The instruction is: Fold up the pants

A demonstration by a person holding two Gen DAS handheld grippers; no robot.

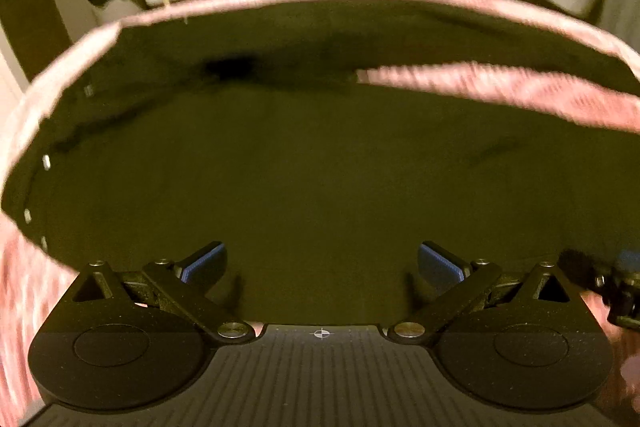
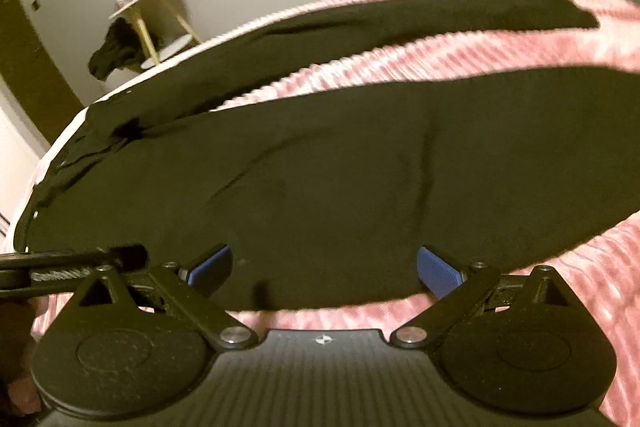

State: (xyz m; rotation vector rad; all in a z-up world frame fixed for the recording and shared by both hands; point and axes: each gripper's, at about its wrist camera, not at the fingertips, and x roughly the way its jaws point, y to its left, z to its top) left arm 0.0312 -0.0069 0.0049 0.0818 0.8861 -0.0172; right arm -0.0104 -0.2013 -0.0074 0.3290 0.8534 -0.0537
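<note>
Pink ribbed plush bedspread (image 2: pixel 500 55) covers the bed, and the dark, soft-looking matte pants (image 2: pixel 320 179) lie spread flat on it, both legs splayed apart with a pink strip between them, waist toward the bed's left edge. Both views are motion-blurred. The left gripper (image 1: pixel 322 261) hovers over the nearer leg, blue-padded fingers (image 1: pixel 204 261) wide apart and empty; the right gripper (image 2: pixel 322 265) hangs near the bed's front edge, equally wide and holding nothing. Folding seems not yet begun: next, likely, each gripper pinches an edge of one leg to lay it over the other.
</note>
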